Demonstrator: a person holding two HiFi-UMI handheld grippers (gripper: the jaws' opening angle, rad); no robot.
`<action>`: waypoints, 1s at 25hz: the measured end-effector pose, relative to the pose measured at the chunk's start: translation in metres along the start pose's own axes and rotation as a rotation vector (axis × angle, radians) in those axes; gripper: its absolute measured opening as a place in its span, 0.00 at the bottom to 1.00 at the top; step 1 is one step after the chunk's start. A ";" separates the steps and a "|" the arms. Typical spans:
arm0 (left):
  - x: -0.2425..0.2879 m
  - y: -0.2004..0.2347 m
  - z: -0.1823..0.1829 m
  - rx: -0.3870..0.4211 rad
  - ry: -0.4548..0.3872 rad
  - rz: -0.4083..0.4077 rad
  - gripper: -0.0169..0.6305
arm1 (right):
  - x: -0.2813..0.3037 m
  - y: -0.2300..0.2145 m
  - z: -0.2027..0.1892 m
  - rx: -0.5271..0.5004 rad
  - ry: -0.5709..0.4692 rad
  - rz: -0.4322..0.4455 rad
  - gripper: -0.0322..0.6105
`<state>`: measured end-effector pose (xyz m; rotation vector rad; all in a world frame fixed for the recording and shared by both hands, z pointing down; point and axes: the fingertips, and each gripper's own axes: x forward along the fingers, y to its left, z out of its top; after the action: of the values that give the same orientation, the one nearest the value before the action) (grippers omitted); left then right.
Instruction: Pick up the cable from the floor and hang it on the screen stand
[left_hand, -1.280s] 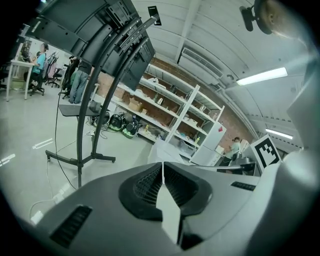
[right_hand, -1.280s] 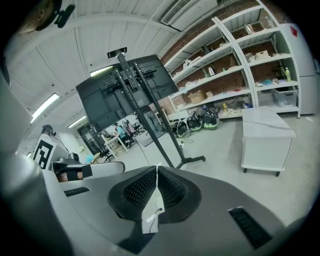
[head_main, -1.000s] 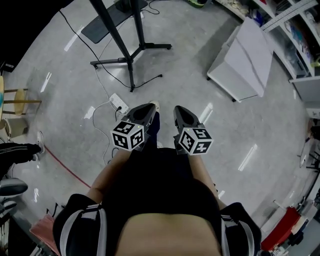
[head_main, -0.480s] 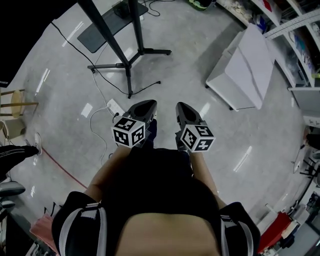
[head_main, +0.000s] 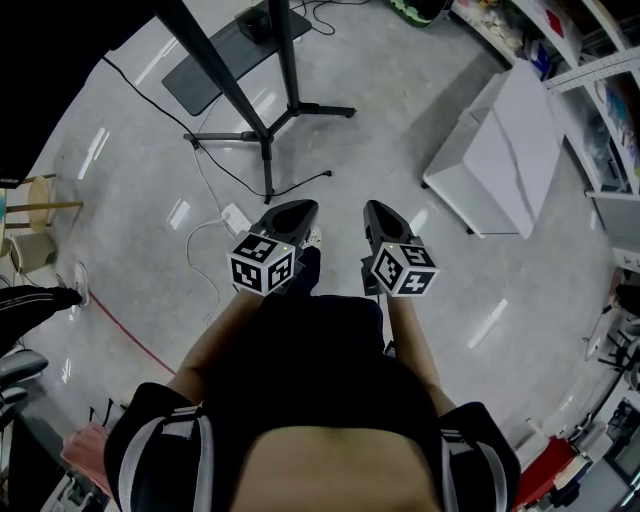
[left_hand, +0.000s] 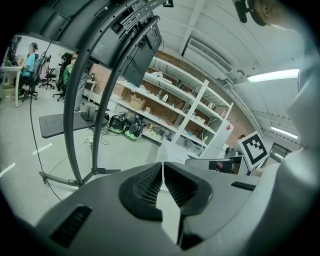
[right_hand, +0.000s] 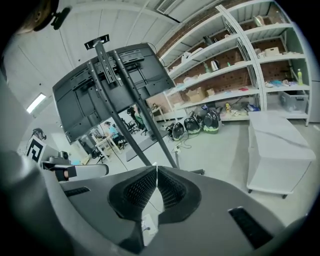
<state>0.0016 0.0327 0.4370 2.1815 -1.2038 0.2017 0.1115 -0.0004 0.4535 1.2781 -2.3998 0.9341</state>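
- Both tongs shut and empty. The left tongs (head_main: 292, 208) have their pads meeting with nothing between them, plain in the left gripper view (left_hand: 162, 167). The right tongs (head_main: 381, 208) are the same, jaws together on nothing (right_hand: 156, 172).
- The pair are carried side by side, well above the floor, noses pointing far toward the screen stand (head_main: 266, 150).
- Cable: a white cable (head_main: 192, 238) lies looped on the floor and runs to a power strip (head_main: 237, 215), just left of the left tongs in the head view. A thin black cable (head_main: 300, 186) also trails past the stand's feet. Which of the two is meant cannot be told.
- Changed over the last second: the stand's feet and the power strip have slid slightly nearer in the head view, while the tongs kept their pose and stayed closed. A shoe (head_main: 313, 237) shows between them. This reads as the person walking up to the stand.
- Meaning: still the approach. Pickup is not begun, and the jaws must open and go down to the floor first.
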 end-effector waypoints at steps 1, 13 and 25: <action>0.002 0.005 0.001 0.000 0.000 0.001 0.05 | 0.006 -0.002 0.001 -0.002 0.001 0.000 0.09; 0.030 0.040 0.022 0.018 -0.006 -0.003 0.05 | 0.039 -0.007 0.028 0.006 -0.012 0.026 0.09; 0.064 0.049 0.025 -0.001 0.017 0.008 0.05 | 0.064 -0.025 0.025 -0.065 0.117 0.096 0.09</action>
<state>-0.0057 -0.0461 0.4662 2.1706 -1.2034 0.2227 0.0965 -0.0680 0.4776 1.0637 -2.3973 0.9219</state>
